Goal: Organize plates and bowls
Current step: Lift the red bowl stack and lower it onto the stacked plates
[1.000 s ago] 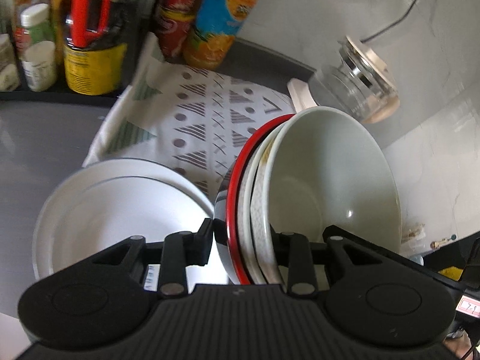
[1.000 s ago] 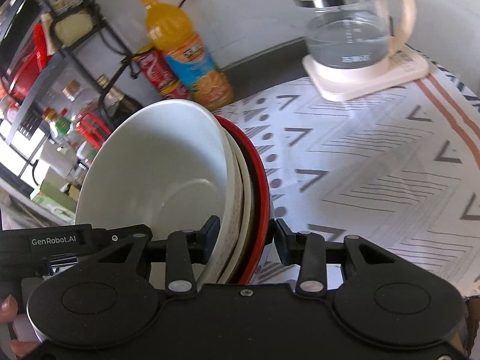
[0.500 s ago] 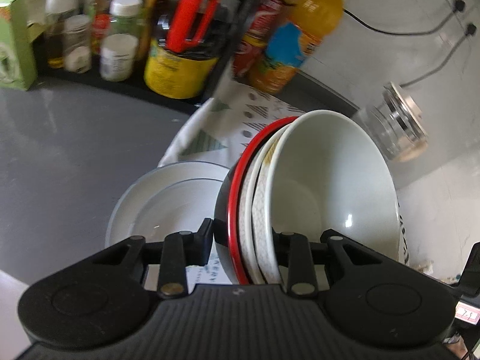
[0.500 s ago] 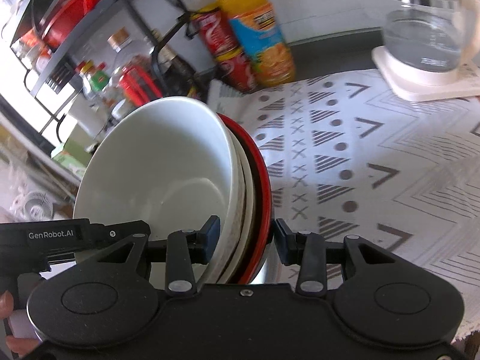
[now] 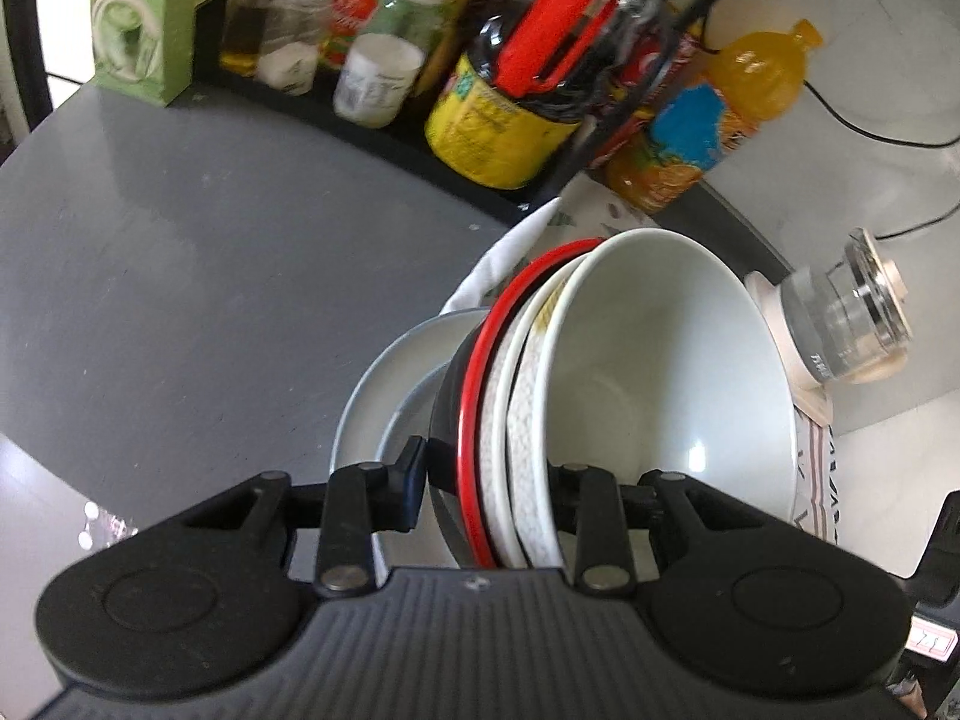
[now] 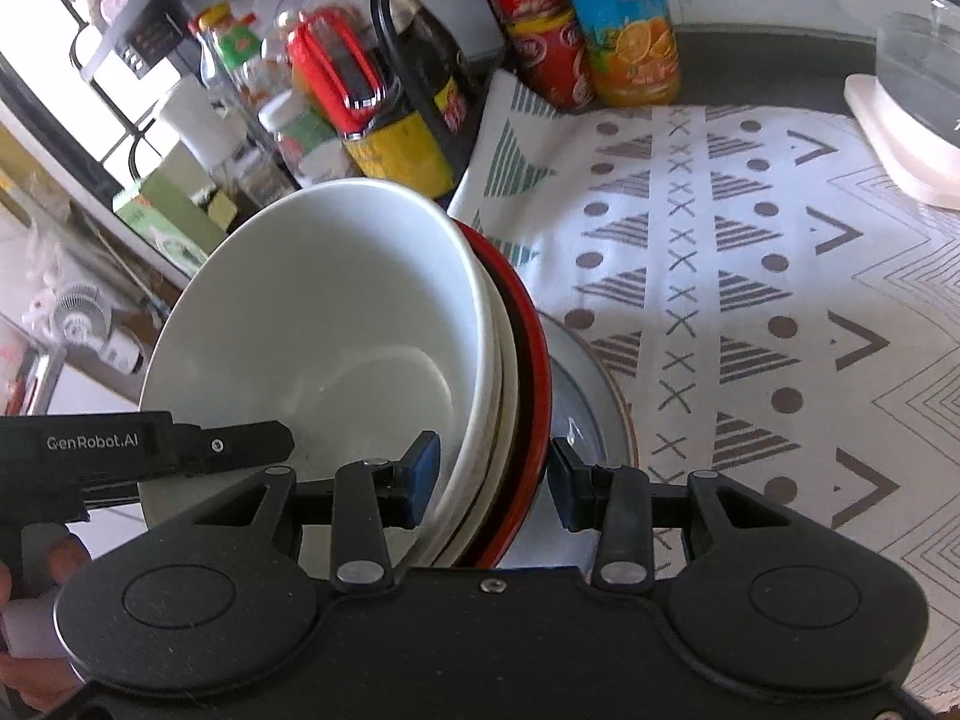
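Two grippers clamp one nested stack of bowls (image 5: pixel 660 384) from opposite rims above a kitchen counter: the left gripper (image 5: pixel 489 480) pinches the rims at 6 o'clock of its view, and the right gripper (image 6: pixel 492 474) grips the same stack (image 6: pixel 324 324) the same way, the white bowl innermost, a patterned one behind it and a red-rimmed black bowl outermost. Beneath the stack, at 7 o'clock of it in the left view, lies a pile of white plates (image 5: pixel 372 384) on the edge of a patterned cloth (image 6: pixel 750 276). Bare grey countertop (image 5: pixel 180 276) fills the left view from 9 to 11 o'clock. Along the back, at 12 o'clock, stands a black rack (image 5: pixel 384 132) crowded with jars and a dark bottle with a yellow label (image 5: pixel 492 120); an orange juice bottle (image 5: pixel 714 120) leans at 1 o'clock against the pale wall, and a glass kettle (image 5: pixel 840 318) sits at 3 o'clock
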